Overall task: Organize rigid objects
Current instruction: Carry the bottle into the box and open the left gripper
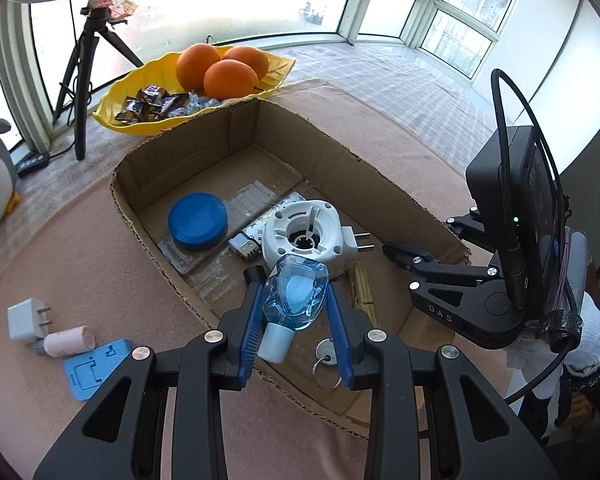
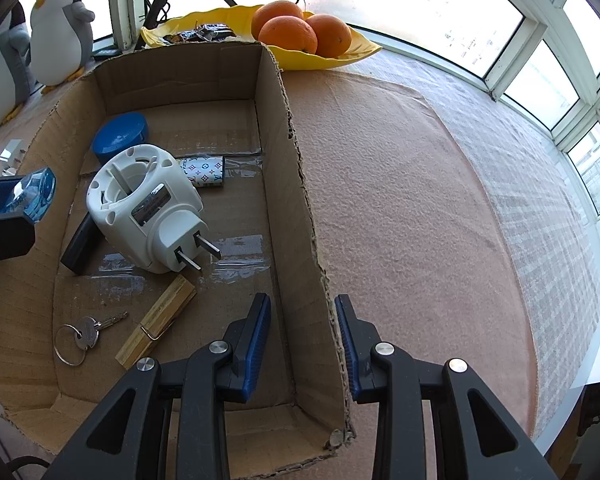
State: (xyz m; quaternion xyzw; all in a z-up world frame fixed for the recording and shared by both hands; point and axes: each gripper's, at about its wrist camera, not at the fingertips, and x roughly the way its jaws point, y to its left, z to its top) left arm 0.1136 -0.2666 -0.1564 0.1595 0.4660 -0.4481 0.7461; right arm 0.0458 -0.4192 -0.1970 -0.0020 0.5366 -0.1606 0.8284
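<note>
Bottle (image 1: 294,294), clear blue, sits pinched in your left claw (image 1: 293,280) over the box (image 1: 380,176), near the white plug (image 1: 306,236). Your right claw (image 2: 302,300) stands spread, straddling the box's right wall.

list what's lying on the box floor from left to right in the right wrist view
key on a ring → wooden clothespin → white plug-in adapter, its prongs pointing right → patterned tube behind it
</note>
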